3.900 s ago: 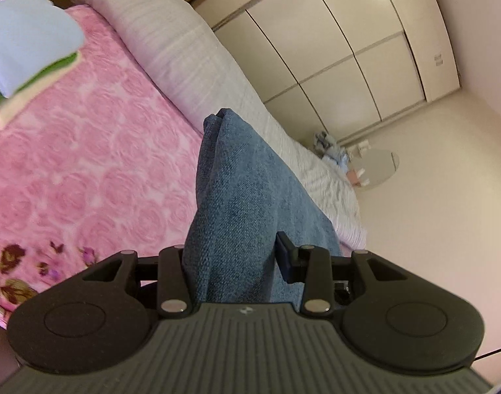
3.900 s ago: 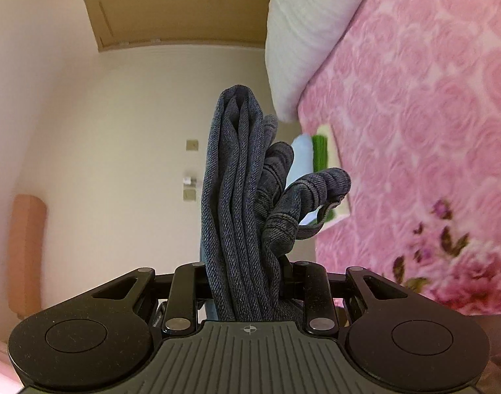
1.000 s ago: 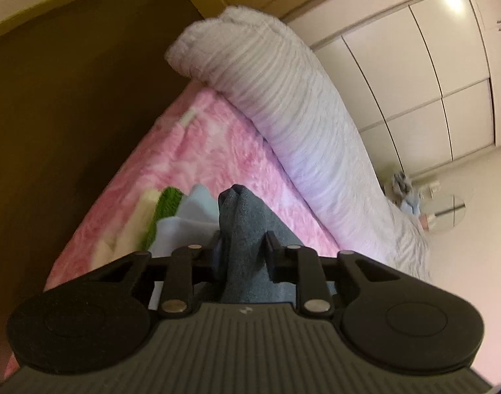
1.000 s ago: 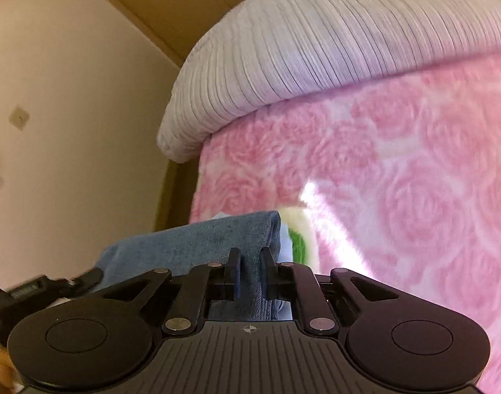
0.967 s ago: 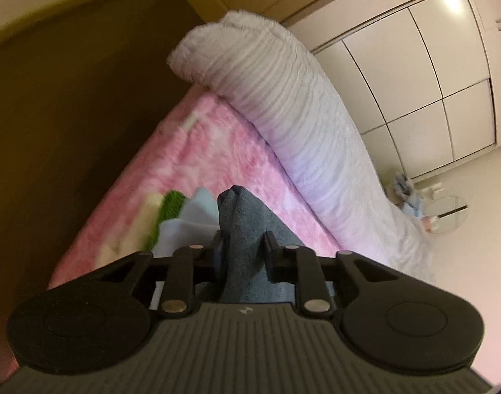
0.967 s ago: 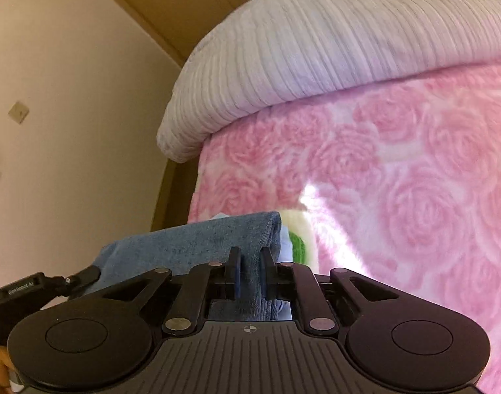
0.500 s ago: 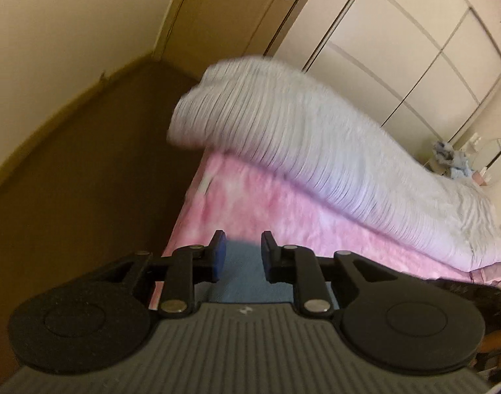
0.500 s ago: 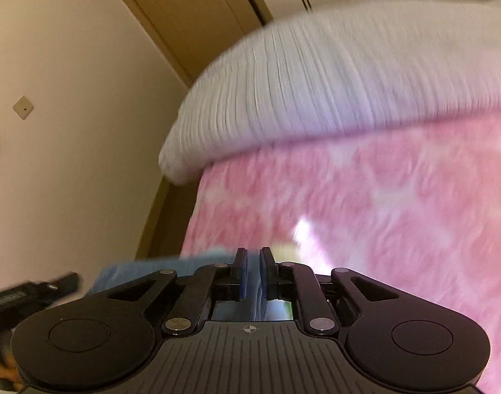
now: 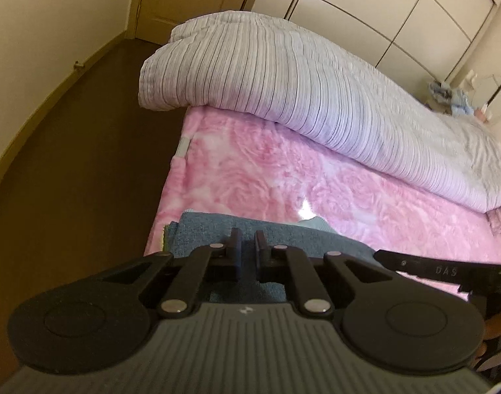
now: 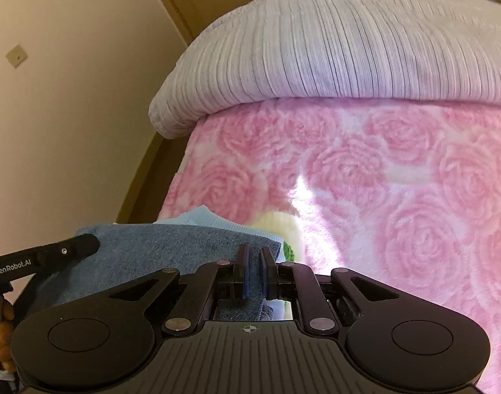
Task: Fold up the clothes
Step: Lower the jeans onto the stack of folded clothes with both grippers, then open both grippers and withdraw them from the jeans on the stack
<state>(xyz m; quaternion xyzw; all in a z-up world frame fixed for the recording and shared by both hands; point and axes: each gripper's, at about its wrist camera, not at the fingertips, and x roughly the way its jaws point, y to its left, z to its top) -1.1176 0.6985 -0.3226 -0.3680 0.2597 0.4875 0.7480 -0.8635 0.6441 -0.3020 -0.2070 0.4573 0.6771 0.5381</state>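
The folded blue jeans lie flat on top of a stack of folded clothes at the corner of the pink bed; they also show in the right wrist view. A light blue garment and a cream and green one peek out under them. My left gripper hovers just above the jeans, jaws nearly closed and holding nothing. My right gripper is over the jeans' right edge, jaws nearly closed and empty.
A rolled striped white duvet lies along the far side of the pink rose blanket. Dark floor and a wall lie left of the bed. White wardrobe doors stand behind. A small round table sits far right.
Both grippers have let go of the jeans, which now rest on the stack. Both have drawn back and lifted, and their jaws have narrowed with nothing between them.
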